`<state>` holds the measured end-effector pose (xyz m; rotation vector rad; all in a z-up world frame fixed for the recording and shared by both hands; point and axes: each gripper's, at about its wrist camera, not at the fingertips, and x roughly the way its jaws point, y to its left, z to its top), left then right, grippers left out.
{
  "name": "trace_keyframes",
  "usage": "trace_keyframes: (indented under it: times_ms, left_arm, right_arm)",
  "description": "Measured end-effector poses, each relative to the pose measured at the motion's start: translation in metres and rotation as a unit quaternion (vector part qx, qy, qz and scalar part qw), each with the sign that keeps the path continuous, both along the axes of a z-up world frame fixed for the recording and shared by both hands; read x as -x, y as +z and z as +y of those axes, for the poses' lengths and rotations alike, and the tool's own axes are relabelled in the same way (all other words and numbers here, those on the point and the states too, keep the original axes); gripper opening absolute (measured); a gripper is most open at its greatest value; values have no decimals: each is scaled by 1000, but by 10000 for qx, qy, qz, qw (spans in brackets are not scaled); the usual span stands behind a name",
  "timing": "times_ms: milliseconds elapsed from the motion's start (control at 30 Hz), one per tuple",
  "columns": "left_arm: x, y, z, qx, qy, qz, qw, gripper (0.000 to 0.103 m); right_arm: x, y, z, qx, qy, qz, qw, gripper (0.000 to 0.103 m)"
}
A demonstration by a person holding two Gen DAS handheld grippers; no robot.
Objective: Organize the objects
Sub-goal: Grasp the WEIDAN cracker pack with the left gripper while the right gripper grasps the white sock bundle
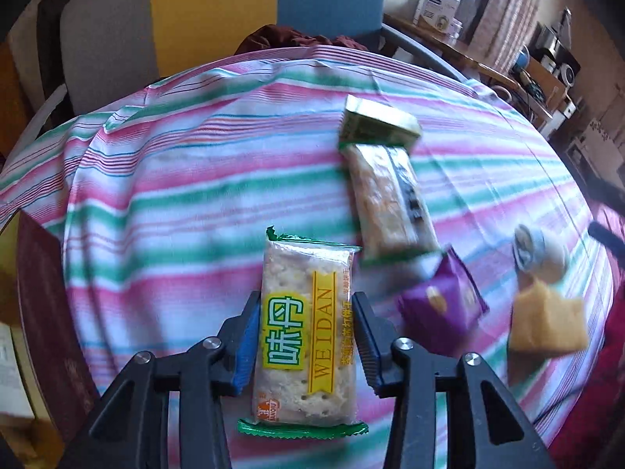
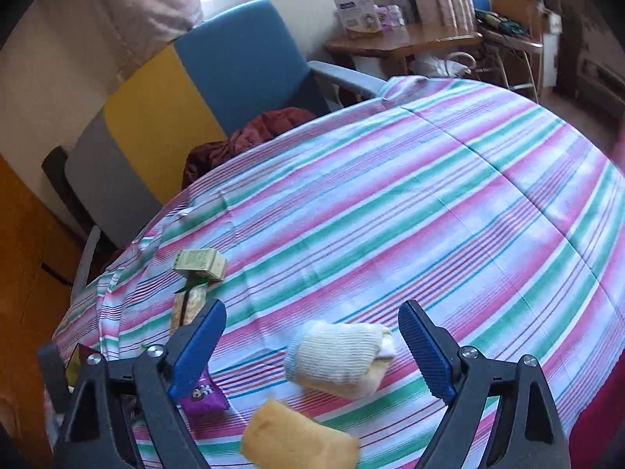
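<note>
My left gripper (image 1: 306, 338) is shut on a green-edged WEIDAN cracker packet (image 1: 306, 336), gripping its sides just above the striped tablecloth (image 1: 175, 195). A second cracker packet (image 1: 392, 203) and a small green box (image 1: 377, 123) lie beyond it. A purple snack packet (image 1: 443, 305), a yellow sponge-like block (image 1: 547, 322) and a rolled cream sock (image 1: 541, 252) lie to the right. My right gripper (image 2: 312, 342) is open and empty above the rolled sock (image 2: 338, 355). The yellow block (image 2: 299, 439), purple packet (image 2: 203, 392) and green box (image 2: 200, 264) also show there.
A chair with grey, yellow and blue panels (image 2: 156, 117) stands behind the table with dark red cloth (image 2: 250, 136) on its seat. A dark red book (image 1: 47, 312) lies at the table's left edge. A wooden desk with boxes (image 2: 406, 39) stands at the back right.
</note>
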<state>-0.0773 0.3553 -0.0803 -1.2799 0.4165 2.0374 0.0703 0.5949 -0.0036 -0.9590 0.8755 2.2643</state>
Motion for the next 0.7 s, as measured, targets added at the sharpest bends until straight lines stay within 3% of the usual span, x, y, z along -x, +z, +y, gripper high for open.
trace_keyframes:
  times_ms: [233,300,567,600,667,700]
  left_arm:
    - [-48,-1,-21,-51,-196,277,9994,44]
    - [-56,-2,-24,-78,-271,404,9988,44]
    - [-61,-7,-32,-275,-273,524,9979,44]
    - [-62,-7,-32,-309,-272,554,9976,44]
    - [-62,-8,-32,-356,-268,607,9972,44]
    - [-63,-9,-32,-376,-271,640,9969,45]
  right_arm:
    - [16,-32,2,278,197,-803,9962,92]
    - [21,-39,-1,219,275,-1004,9943,97]
    - [32,-55,-3,58,425,-1438,9887,98]
    - [33,-57,-4,33,462,-1492,9877,97]
    - [35,-62,-6,49,583,-1621,9850,76]
    - [36,-63,-8,-12,611,-1661,9842,76]
